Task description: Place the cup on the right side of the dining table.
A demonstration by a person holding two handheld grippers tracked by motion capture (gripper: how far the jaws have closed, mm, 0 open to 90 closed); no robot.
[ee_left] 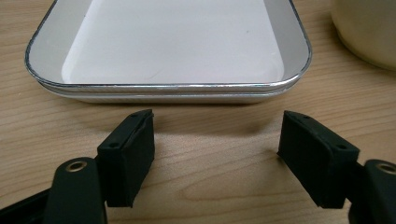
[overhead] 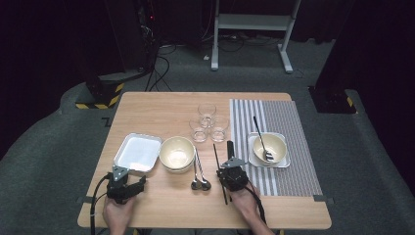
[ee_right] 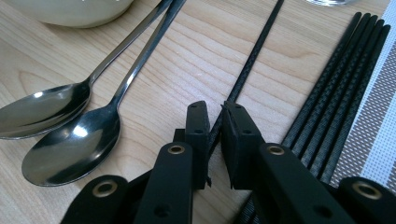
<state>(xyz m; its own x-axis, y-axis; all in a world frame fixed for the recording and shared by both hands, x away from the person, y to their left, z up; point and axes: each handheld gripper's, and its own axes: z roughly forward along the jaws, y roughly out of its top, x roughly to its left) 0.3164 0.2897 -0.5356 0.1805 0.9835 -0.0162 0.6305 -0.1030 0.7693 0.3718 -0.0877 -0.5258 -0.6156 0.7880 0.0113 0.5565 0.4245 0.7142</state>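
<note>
right gripper (ee_right: 215, 140): we pinch one chopstick (ee_right: 252, 60) mid-frame, to lift it off the table | left gripper (ee_left: 217, 154): jaws wide, empty, waiting below the tray (ee_left: 177, 86) at lower left

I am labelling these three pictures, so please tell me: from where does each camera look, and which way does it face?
High view: above the near edge, facing forward and down on the light wooden table; both forearms show.
Left gripper view: on the left gripper, facing the white rectangular metal tray; open black jaws.
Right gripper view: on the right gripper, shut on a single black chopstick; beside it two steel spoons.
Shared: the high view also shows tray, chopstick, spoons.
</note>
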